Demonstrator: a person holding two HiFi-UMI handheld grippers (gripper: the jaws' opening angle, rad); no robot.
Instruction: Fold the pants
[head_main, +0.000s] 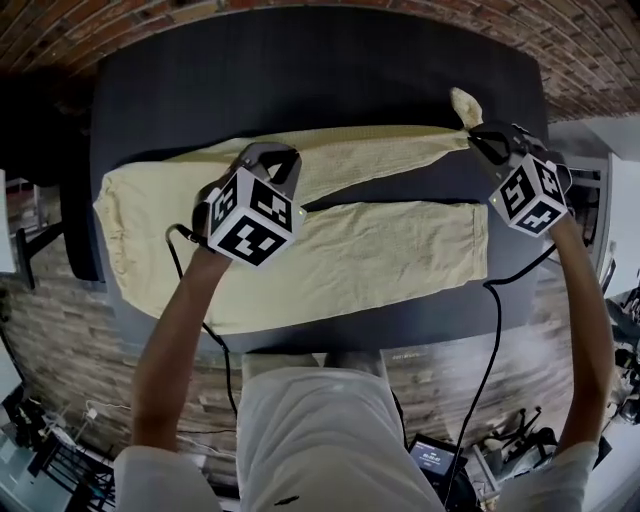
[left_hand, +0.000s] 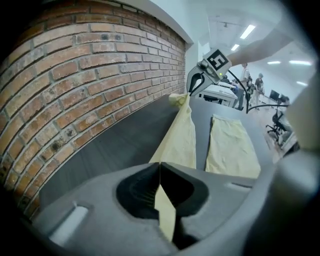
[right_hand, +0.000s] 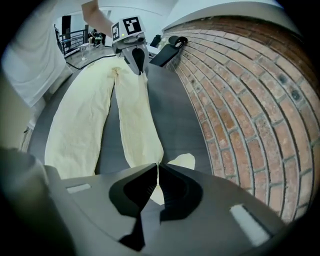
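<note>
**Pale yellow cloth pants pinched in two spots**

They lie spread on the dark grey table. The left gripper bites tight on the far leg. The right gripper bites tight on that leg's right end.

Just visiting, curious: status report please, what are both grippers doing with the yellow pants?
Left gripper shut on pants, far leg, thigh end. Right gripper shut on same leg's cuff. Nothing blocking.

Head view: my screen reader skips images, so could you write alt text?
Pale yellow pants lie spread across a dark table. The left gripper pinches the far leg near the crotch, and the right gripper pinches that leg's cuff.
</note>
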